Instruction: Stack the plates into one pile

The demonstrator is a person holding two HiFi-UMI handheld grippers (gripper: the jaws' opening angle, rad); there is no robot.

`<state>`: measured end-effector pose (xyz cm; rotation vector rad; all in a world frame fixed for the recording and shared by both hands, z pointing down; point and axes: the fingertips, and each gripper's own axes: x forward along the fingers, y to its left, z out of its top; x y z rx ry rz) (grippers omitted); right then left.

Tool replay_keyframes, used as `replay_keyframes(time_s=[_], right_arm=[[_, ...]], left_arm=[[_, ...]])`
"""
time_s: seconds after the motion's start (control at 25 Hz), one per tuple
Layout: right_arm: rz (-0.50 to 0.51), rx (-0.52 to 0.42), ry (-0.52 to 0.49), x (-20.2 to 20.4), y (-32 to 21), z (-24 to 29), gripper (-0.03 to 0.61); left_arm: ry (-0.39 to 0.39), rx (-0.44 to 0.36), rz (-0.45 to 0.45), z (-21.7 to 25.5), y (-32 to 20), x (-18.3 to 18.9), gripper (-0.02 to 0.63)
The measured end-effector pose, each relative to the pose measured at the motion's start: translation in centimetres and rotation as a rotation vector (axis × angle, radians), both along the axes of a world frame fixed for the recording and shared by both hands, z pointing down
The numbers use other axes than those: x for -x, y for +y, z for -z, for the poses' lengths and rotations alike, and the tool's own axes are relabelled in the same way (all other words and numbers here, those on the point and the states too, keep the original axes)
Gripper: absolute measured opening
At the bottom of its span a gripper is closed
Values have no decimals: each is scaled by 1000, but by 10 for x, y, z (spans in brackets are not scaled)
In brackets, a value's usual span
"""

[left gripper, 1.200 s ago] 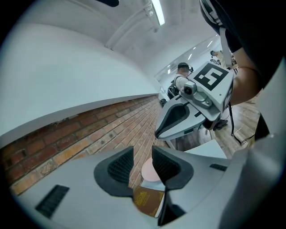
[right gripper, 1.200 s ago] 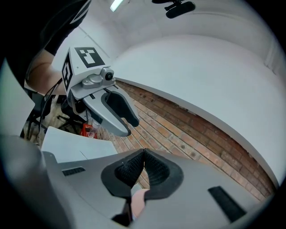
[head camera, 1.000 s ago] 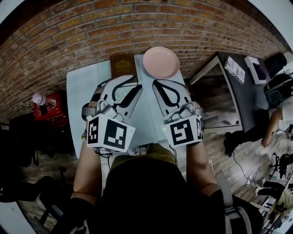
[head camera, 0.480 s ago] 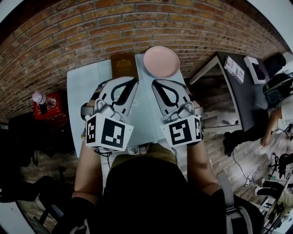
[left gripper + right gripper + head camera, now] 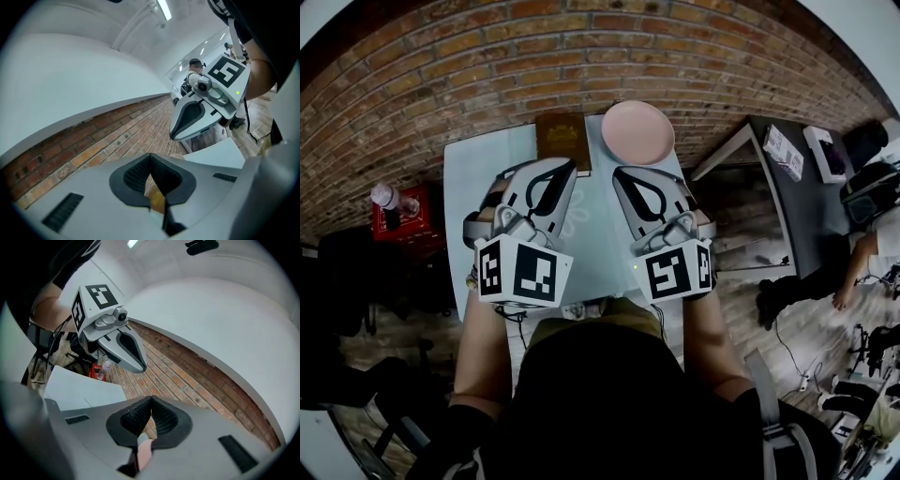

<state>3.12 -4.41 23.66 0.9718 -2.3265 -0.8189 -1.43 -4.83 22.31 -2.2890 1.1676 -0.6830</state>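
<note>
A person stands at a pale table [image 5: 478,178] set against a brick wall [image 5: 487,75], a hand-held gripper in each hand, both raised over the tabletop and pointing toward the wall. The left hand-held gripper [image 5: 571,165] has just been closing; its jaws now meet at the tips with nothing caught between them, as its own view confirms [image 5: 150,154]. The right hand-held gripper [image 5: 619,172] is likewise drawn together and empty, its dark pads [image 5: 161,418] touching at the tip. A single pink plate [image 5: 637,131] lies at the table's far edge, near the wall, just beyond the right hand-held gripper and apart from it. Beside the plate, to its left, lies a brown rectangular object [image 5: 562,139], just ahead of the left hand-held gripper's tips.
</note>
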Motion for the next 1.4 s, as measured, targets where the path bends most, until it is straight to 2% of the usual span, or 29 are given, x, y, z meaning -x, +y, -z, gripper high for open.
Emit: replay_keyframes(time_s=[0.4,0.68,1.4], right_arm=[[11,4,30,7,-5,-10,34],[18,14,79,8,-7,-17,34],[6,0,98,8,-6,-18,34]], left_arm=[[41,6,1,-1,-4,0,25],[22,20,9,-5,-11,4,24],[5,36,-8,-11,-8,2,24]])
